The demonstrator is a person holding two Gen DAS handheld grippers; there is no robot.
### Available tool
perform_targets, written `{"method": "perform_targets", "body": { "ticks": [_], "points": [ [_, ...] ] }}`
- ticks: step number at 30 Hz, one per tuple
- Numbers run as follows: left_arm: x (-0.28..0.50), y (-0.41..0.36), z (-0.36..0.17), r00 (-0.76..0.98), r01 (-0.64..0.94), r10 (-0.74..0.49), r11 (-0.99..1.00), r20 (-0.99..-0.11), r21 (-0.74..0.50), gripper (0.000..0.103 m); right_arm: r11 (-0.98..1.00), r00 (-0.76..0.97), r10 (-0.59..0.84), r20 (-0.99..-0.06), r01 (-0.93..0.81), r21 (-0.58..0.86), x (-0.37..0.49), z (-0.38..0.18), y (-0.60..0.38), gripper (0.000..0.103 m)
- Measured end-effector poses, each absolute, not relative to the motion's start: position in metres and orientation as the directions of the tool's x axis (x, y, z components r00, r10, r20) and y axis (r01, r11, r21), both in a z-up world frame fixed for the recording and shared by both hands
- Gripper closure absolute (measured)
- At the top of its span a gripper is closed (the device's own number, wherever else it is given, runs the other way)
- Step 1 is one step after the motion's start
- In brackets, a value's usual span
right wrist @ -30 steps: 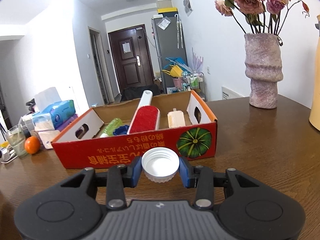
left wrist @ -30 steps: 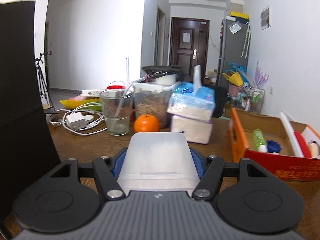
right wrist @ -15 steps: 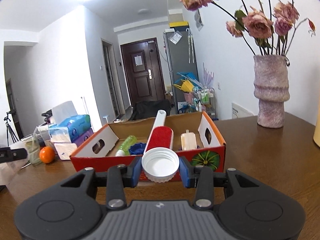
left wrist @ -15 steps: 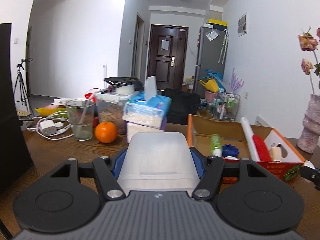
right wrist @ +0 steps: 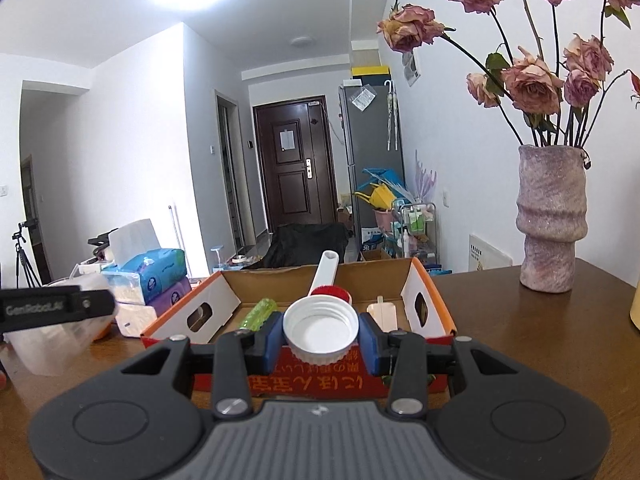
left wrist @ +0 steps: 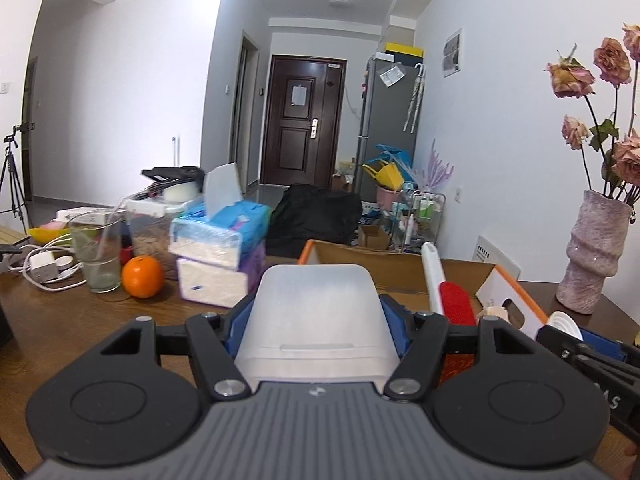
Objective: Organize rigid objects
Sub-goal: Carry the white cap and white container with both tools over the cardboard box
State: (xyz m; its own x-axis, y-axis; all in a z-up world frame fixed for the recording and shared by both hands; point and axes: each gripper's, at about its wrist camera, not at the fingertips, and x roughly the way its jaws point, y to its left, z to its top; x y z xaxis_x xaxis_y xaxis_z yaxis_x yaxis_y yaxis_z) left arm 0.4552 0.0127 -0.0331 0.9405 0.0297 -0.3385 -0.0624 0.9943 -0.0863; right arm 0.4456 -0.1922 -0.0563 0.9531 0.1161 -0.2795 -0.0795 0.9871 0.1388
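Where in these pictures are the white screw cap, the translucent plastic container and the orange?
white screw cap (right wrist: 320, 332), right wrist view, on its hollow inside.
translucent plastic container (left wrist: 316, 316), left wrist view, middle of its upper wall.
orange (left wrist: 143, 277), left wrist view, centre of its peel.

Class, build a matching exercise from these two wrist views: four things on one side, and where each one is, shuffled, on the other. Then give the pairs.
Things
1. white cap
2. translucent plastic container
3. red lint brush
4. orange

Places
A. in the cardboard box
B. on the table beside the glass
C. in the right gripper
D. in the left gripper

Pairs: 1-C, 2-D, 3-A, 4-B
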Motion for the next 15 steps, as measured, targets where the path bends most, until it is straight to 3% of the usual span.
{"method": "perform_targets", "body": {
  "ticks": [15],
  "points": [
    [0.508, -0.011, -0.034, 0.943, -0.068, 0.033, 0.993, -0.330, -0.095, 0.037, 0.987, 0.958, 0.118, -0.261, -0.086, 0.133, 0.494, -0.057, -0.202, 0.064]
  ]
}}
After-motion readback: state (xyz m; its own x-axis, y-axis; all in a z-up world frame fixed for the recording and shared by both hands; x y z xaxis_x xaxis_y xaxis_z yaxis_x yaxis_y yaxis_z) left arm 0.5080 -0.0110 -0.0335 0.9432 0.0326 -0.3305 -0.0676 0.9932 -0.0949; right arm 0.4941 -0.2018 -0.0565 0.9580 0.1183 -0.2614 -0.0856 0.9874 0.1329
